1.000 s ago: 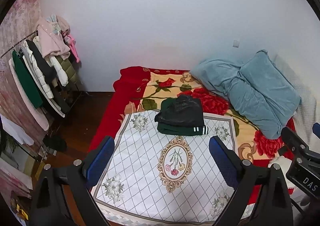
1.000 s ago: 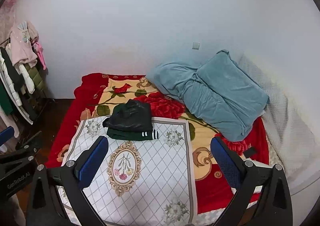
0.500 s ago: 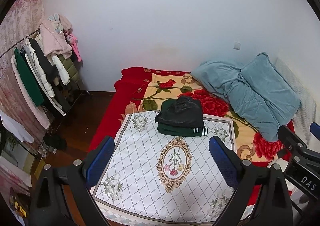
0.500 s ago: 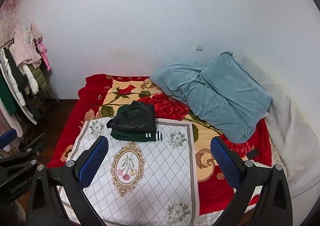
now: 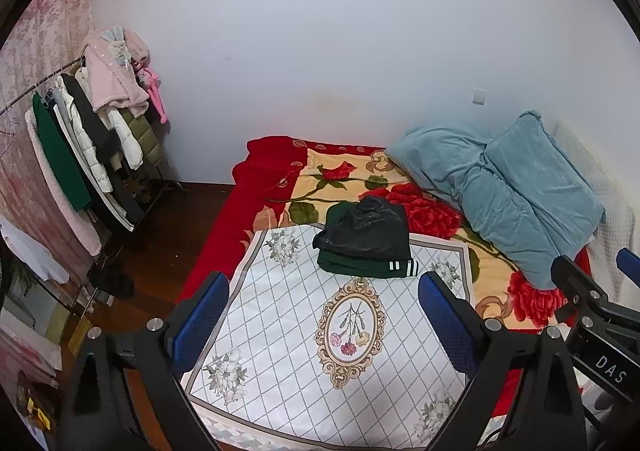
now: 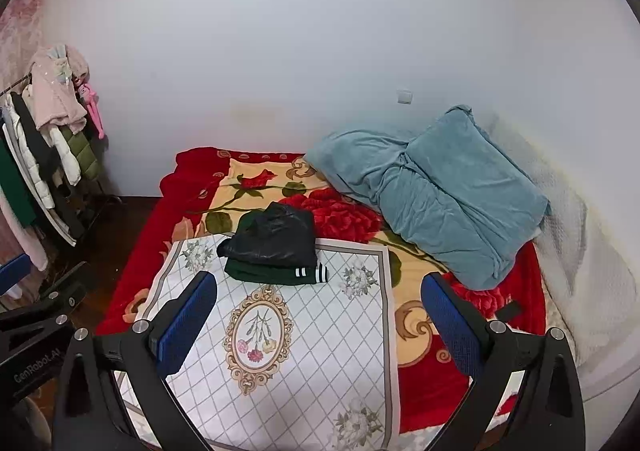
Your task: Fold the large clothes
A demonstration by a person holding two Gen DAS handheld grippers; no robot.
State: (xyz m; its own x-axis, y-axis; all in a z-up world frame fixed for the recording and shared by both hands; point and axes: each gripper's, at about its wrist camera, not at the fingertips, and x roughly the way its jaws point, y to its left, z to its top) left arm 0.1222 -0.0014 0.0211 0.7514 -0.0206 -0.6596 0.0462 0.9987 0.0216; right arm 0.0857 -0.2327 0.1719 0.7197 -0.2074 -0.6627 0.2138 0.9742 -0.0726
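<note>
A folded stack lies on the bed: a black leather-like garment (image 5: 366, 229) on top of a dark green garment (image 5: 360, 268) with white cuff stripes. It also shows in the right wrist view (image 6: 274, 237). The stack rests at the far edge of a white checked cloth (image 5: 320, 335) with a floral oval, also in the right wrist view (image 6: 288, 339). My left gripper (image 5: 324, 321) is open and empty, held back above the cloth's near end. My right gripper (image 6: 320, 325) is open and empty too, well short of the stack.
A red rose-patterned blanket (image 5: 280, 171) covers the bed. A teal quilt (image 5: 504, 187) is bundled at the back right by a white cover (image 6: 580, 243). A rack of hanging clothes (image 5: 80, 147) stands on the left over dark wood floor (image 5: 168, 235).
Both grippers have drifted slightly, and the views tilted a little downward and left; the bed sits slightly lower in frame. The folded stack has not moved. Both grippers stay open.
</note>
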